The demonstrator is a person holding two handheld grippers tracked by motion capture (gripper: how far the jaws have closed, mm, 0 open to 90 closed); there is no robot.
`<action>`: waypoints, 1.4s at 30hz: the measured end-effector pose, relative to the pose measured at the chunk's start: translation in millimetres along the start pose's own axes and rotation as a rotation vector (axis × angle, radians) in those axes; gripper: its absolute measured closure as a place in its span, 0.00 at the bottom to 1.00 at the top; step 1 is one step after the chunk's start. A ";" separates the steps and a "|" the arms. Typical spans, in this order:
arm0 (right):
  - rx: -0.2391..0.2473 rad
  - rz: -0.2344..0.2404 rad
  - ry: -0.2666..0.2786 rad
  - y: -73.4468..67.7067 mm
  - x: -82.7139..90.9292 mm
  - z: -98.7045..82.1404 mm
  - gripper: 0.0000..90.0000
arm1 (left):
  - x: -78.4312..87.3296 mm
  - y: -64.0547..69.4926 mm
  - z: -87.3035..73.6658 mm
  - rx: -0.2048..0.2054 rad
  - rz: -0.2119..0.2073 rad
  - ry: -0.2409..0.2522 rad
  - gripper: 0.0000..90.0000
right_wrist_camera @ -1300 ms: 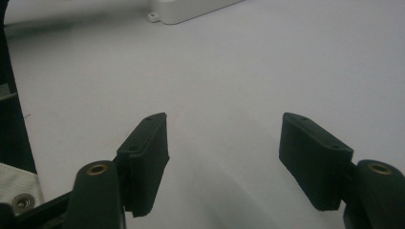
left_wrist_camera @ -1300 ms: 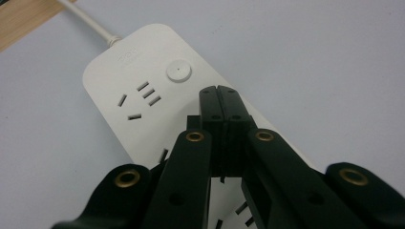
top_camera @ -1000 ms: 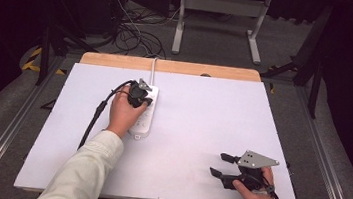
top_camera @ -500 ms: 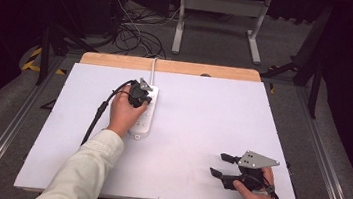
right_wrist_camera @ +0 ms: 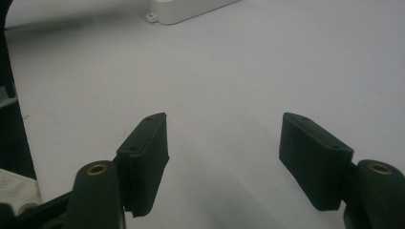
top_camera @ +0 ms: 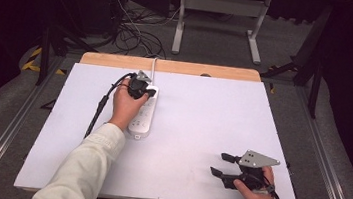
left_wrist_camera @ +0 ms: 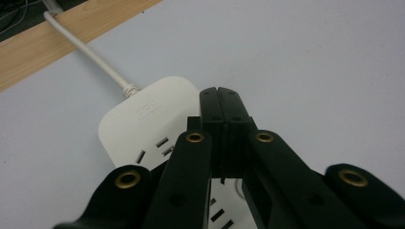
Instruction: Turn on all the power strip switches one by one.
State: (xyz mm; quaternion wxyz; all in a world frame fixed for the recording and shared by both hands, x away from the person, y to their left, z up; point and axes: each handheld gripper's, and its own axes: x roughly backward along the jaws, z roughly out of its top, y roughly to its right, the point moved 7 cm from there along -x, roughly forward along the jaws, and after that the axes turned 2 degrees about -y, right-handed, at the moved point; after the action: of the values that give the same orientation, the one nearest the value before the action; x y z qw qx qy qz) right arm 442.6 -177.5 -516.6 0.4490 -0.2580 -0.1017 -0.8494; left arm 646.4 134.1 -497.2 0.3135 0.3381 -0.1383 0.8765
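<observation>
A white power strip (top_camera: pixel 142 119) lies on the left half of the white table (top_camera: pixel 213 109), its white cord (top_camera: pixel 153 65) running off the far edge. My left gripper (top_camera: pixel 150 92) hovers over the strip's far end, jaws pressed together with nothing visible between them. In the left gripper view the shut gripper (left_wrist_camera: pixel 220 93) covers part of the power strip (left_wrist_camera: pixel 143 117) beside its sockets, with the cord (left_wrist_camera: pixel 90 57) leading away. My right gripper (top_camera: pixel 218 164) rests near the front right of the table, open and empty. In the right gripper view the right gripper (right_wrist_camera: pixel 222 143) frames bare table, with the power strip (right_wrist_camera: pixel 186 12) far ahead.
A wooden strip (top_camera: pixel 168 66) edges the table's far side. Beyond it on the floor are tangled cables (top_camera: pixel 137 29) and a metal stand (top_camera: pixel 219 19). A black cable (top_camera: pixel 97 110) trails from the left gripper along the table's left side.
</observation>
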 end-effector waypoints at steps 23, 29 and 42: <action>-0.002 0.002 -0.002 0.3 -0.2 -0.9 0.39 | -8.1 -8.3 -5.0 0.029 0.007 -0.002 1.00; -0.002 0.003 -0.002 0.2 -0.1 -1.0 0.39 | -9.4 -9.4 -4.5 0.029 0.007 0.007 1.00; -0.004 0.005 -0.003 -0.1 0.1 -1.6 0.39 | -10.8 -9.7 -5.6 0.033 -0.002 0.011 1.00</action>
State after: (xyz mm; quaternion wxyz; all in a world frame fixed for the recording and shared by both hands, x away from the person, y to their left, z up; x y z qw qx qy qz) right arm 441.9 -178.1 -517.9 0.4504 -0.2602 -0.1001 -0.8482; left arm 656.0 139.0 -508.3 0.3097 0.3384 -0.1218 0.8802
